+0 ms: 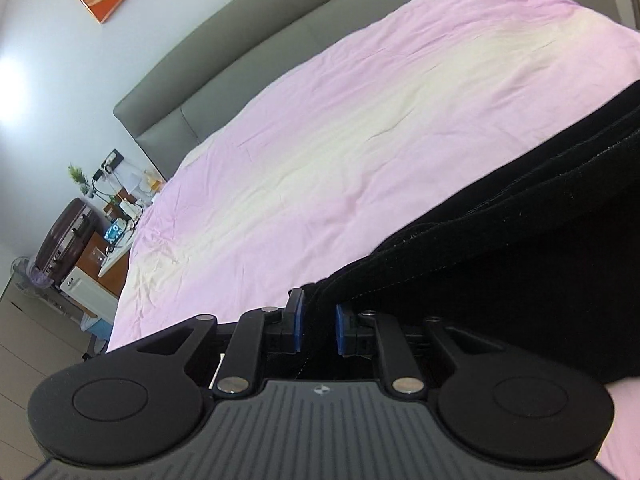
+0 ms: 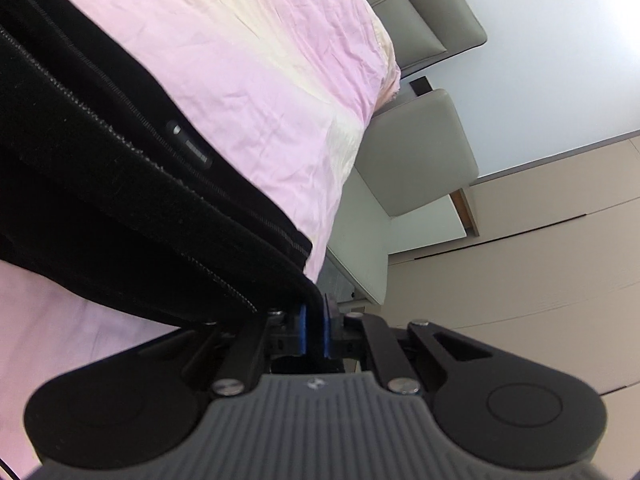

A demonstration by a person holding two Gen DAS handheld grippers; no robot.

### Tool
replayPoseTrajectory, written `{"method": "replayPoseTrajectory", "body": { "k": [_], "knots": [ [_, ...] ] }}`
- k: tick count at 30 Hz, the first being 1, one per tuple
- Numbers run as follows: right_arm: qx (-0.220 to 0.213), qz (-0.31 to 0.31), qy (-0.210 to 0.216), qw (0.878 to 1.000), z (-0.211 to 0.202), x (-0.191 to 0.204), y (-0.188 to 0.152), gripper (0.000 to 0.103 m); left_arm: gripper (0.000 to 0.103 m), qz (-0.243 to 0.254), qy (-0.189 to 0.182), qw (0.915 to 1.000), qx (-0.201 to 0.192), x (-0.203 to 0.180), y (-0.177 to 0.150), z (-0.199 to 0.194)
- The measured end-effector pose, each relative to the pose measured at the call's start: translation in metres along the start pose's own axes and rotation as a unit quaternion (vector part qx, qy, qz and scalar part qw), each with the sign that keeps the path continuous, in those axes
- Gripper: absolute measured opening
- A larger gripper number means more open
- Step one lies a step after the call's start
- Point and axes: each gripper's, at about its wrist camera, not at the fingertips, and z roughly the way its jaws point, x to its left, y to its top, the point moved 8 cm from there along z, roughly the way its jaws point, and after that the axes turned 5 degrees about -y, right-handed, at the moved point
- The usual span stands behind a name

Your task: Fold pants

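The black pants (image 1: 500, 248) hang stretched above the pink bedspread (image 1: 340, 120), a thick stitched edge running between the two grippers. My left gripper (image 1: 319, 326) is shut on one end of that edge, with the cloth bunched between its blue pads (image 1: 297, 316). In the right wrist view the same pants (image 2: 100, 200) stretch away up and to the left, a small dark cord end lying on them. My right gripper (image 2: 315, 326) is shut on the other end, its blue pads (image 2: 303, 328) pressed on a thin fold.
The bedspread (image 2: 240, 60) covers a wide bed with a grey padded headboard (image 1: 192, 92). A bedside table with clutter (image 1: 120, 216) and a dark suitcase (image 1: 64, 244) stand to the left. Grey upholstered furniture (image 2: 416, 152) and beige floor (image 2: 540, 280) lie right of the bed.
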Motion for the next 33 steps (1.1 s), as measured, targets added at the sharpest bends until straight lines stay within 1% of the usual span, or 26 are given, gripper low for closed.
{"method": "replayPoseTrajectory", "body": {
  "k": [3, 6, 8, 13, 16, 21, 22, 23, 24, 25, 26, 27, 28, 29, 30, 31, 33],
  "knots": [
    [0.013, -0.004, 0.005, 1.000, 0.039, 0.006, 0.035, 0.001, 0.017, 0.002, -0.009, 0.9997, 0.022, -0.002, 0.011, 0.037],
    [0.025, -0.010, 0.011, 1.000, 0.069, 0.017, 0.060, 0.001, 0.017, 0.006, -0.010, 0.9989, 0.046, -0.009, 0.014, 0.075],
    [0.033, -0.012, 0.014, 0.999, 0.086, 0.027, 0.074, 0.001, 0.018, -0.002, -0.013, 0.9983, 0.058, -0.011, 0.014, 0.095],
    [0.058, -0.013, 0.027, 0.998, 0.127, 0.051, 0.095, 0.001, 0.018, -0.008, -0.022, 0.9964, 0.082, -0.017, 0.016, 0.134],
    [0.075, -0.025, 0.029, 0.996, 0.145, 0.071, 0.098, 0.001, 0.018, -0.013, -0.026, 0.9955, 0.090, -0.024, 0.017, 0.150],
    [0.081, -0.008, 0.025, 0.996, 0.153, 0.082, 0.097, 0.003, 0.018, -0.018, -0.036, 0.9951, 0.091, -0.032, 0.014, 0.171],
    [0.081, -0.004, 0.024, 0.996, 0.154, 0.082, 0.096, 0.006, 0.019, -0.017, -0.036, 0.9949, 0.093, -0.034, 0.013, 0.173],
    [0.081, -0.003, 0.020, 0.997, 0.153, 0.082, 0.096, 0.011, 0.021, -0.015, -0.035, 0.9950, 0.092, -0.034, 0.011, 0.173],
    [0.079, -0.004, 0.015, 0.997, 0.150, 0.081, 0.095, 0.014, 0.026, -0.012, -0.032, 0.9954, 0.089, -0.035, 0.011, 0.173],
    [0.074, -0.008, 0.013, 0.997, 0.149, 0.080, 0.096, 0.021, 0.029, -0.012, -0.035, 0.9957, 0.085, -0.036, 0.013, 0.172],
    [0.068, -0.012, 0.008, 0.998, 0.145, 0.079, 0.096, 0.033, 0.035, -0.016, -0.036, 0.9961, 0.079, -0.033, 0.013, 0.171],
    [0.059, -0.012, -0.002, 0.998, 0.141, 0.075, 0.097, 0.046, 0.051, -0.027, -0.036, 0.9964, 0.072, -0.027, 0.014, 0.169],
    [0.046, -0.007, -0.016, 0.999, 0.136, 0.069, 0.100, 0.067, 0.068, -0.043, -0.038, 0.9961, 0.067, -0.019, 0.015, 0.166],
    [0.034, -0.001, -0.025, 0.999, 0.129, 0.063, 0.101, 0.074, 0.074, -0.065, -0.043, 0.9949, 0.063, -0.009, 0.017, 0.164],
    [0.025, 0.009, -0.026, 0.999, 0.122, 0.057, 0.102, 0.074, 0.078, -0.094, -0.055, 0.9924, 0.057, 0.001, 0.018, 0.159],
    [0.020, 0.023, -0.021, 0.999, 0.114, 0.053, 0.103, 0.074, 0.077, -0.118, -0.069, 0.9894, 0.050, 0.010, 0.018, 0.153],
    [0.004, 0.045, 0.000, 0.999, 0.095, 0.052, 0.105, 0.074, 0.077, -0.148, -0.079, 0.9852, 0.036, 0.027, 0.017, 0.139]
  ]
}}
